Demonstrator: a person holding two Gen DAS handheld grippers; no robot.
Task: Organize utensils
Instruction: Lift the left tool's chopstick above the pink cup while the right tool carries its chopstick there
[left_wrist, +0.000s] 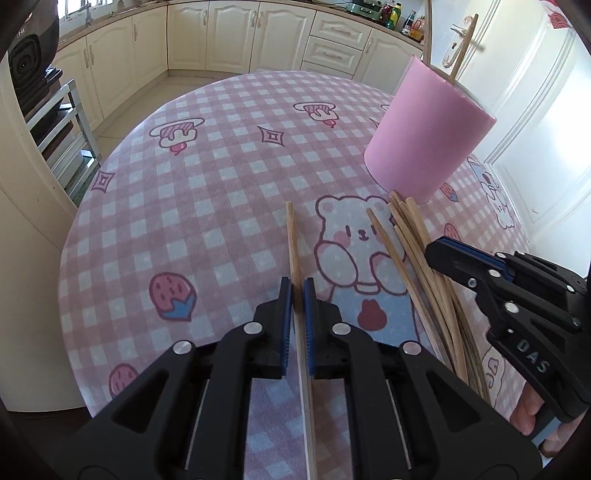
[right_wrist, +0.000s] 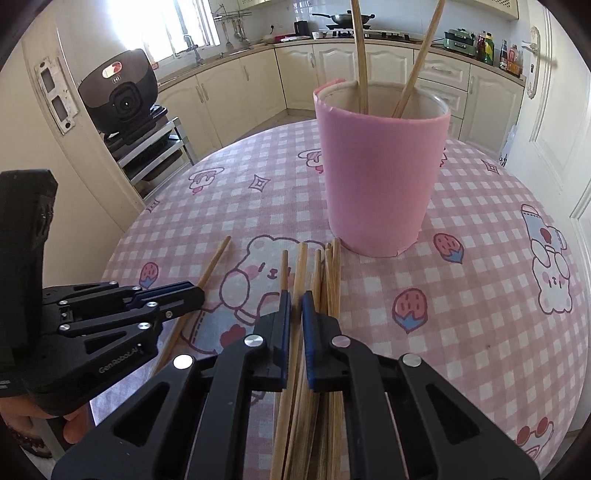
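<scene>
My left gripper (left_wrist: 298, 291) jaws pinch one chopstick (left_wrist: 291, 236); right gripper (right_wrist: 296, 306) jaws, barely parted, straddle the pile (right_wrist: 325, 273), pink cup (right_wrist: 380, 177) just ahead for dropping.

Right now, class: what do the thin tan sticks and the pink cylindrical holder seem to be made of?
Thin tan sticks: probably bamboo or wood, matte, with faint lengthwise grain. Pink cylindrical holder: seemingly a clear cup wrapped in matte pink sheet; a clear rim shows, though the sheet's material is unclear.

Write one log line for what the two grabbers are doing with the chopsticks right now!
left gripper: shut on single chopstick | right gripper: closing around one stick in chopstick pile | pink cup: upright, two chopsticks inside
</scene>
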